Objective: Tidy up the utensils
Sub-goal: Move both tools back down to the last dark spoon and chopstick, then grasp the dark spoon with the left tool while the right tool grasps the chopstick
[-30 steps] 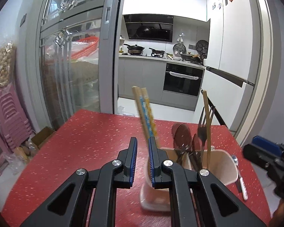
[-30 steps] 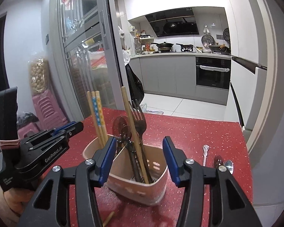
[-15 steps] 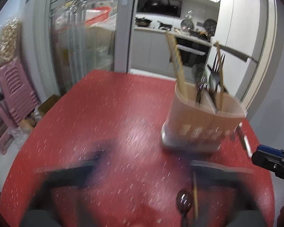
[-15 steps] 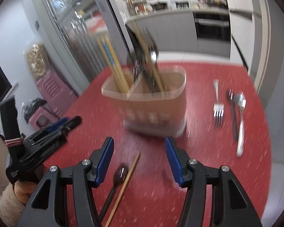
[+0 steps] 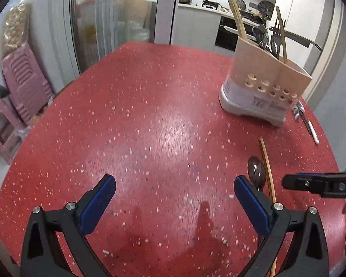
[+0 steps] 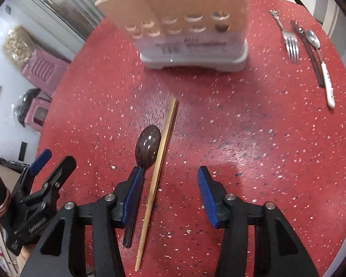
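While holder (image 6: 186,18) at far bench already has some utensils, spoon (image 6: 148,146), chopstick (image 6: 160,159), fork (image 6: 291,43) remain; both claws (image 5: 174,198) (image 6: 168,198) gape empty.

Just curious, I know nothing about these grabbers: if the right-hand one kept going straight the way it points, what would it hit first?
Probably the wooden chopstick lying between the right gripper's open fingers, with the dark spoon beside it; depth is hard to judge.

A red speckled table (image 5: 150,115) is seen. Left of the table, pink plastic stools (image 5: 23,80) are stacked by the wall, topped by what may be a bag of nuts (image 5: 13,30). Beyond the table, a glass door (image 5: 113,16) and an oven (image 5: 226,32) are visible.
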Demonstrator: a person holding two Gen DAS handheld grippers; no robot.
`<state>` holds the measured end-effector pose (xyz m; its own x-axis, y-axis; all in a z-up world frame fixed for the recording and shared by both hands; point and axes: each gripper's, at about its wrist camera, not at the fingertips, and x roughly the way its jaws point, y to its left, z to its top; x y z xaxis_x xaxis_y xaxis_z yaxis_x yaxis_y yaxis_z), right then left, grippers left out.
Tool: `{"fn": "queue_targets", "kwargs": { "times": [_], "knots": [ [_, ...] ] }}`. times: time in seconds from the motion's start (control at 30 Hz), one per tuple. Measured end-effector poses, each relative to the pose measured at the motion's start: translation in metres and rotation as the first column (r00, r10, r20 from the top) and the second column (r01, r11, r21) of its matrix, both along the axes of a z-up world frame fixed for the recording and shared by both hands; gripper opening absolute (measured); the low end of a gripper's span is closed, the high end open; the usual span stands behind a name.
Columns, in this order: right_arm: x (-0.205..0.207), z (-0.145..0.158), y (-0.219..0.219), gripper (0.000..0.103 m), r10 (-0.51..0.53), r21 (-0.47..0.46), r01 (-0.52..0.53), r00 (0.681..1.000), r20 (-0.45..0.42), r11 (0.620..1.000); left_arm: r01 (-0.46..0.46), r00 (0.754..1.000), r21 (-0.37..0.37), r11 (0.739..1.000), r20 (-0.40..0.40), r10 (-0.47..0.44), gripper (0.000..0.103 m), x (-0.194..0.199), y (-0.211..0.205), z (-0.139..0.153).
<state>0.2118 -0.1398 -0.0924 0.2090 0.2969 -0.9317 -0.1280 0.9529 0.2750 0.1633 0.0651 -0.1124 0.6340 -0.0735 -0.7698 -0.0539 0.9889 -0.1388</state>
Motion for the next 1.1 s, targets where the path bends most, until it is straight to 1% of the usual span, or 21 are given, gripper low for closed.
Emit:
{"fn": "queue_targets", "kwargs": {
  "times": [0.13, 0.33, 0.5, 0.67, 0.87, 0.97, 1.03, 1.1],
  "knots": [
    [0.005, -0.007, 0.012, 0.043, 0.010, -0.065, -0.012, 1.000, -0.028, 0.998, 0.008, 1.000, 0.011, 1.000, -0.013, -0.008, 0.103, -0.003, 0.004, -0.004],
    [0.009, -0.013, 0.032, 0.038, 0.028, -0.139, -0.034, 0.999, -0.043, 0.990, 0.039, 0.999, 0.025, 0.999, -0.022, -0.038, 0.103, -0.011, -0.005, 0.000],
    [0.013, -0.013, 0.050, 0.037, 0.047, -0.172, -0.055, 0.998, -0.053, 0.984, 0.056, 0.998, 0.026, 0.998, -0.032, -0.055, 0.103, -0.016, -0.007, 0.001],
    [0.013, -0.015, 0.065, 0.036, 0.080, -0.235, -0.092, 0.995, -0.057, 0.968, 0.058, 0.998, 0.016, 0.998, -0.039, -0.058, 0.103, -0.019, -0.005, 0.002],
    [0.016, -0.020, 0.081, 0.031, 0.122, -0.293, -0.133, 0.991, -0.056, 0.947, 0.073, 0.995, 0.026, 0.997, -0.062, -0.072, 0.103, -0.020, -0.009, 0.001],
    [0.015, -0.022, 0.084, 0.025, 0.140, -0.304, -0.149, 0.989, -0.053, 0.941, 0.096, 0.993, 0.038, 0.995, -0.078, -0.092, 0.103, -0.020, -0.015, 0.000],
    [0.015, -0.022, 0.085, 0.014, 0.148, -0.304, -0.156, 0.988, -0.049, 0.940, 0.108, 0.991, 0.047, 0.993, -0.086, -0.103, 0.103, -0.020, -0.019, 0.000],
    [0.014, -0.022, 0.081, 0.010, 0.153, -0.295, -0.158, 0.987, -0.042, 0.942, 0.124, 0.988, 0.053, 0.991, -0.095, -0.118, 0.103, -0.020, -0.025, 0.000]
  ]
}}
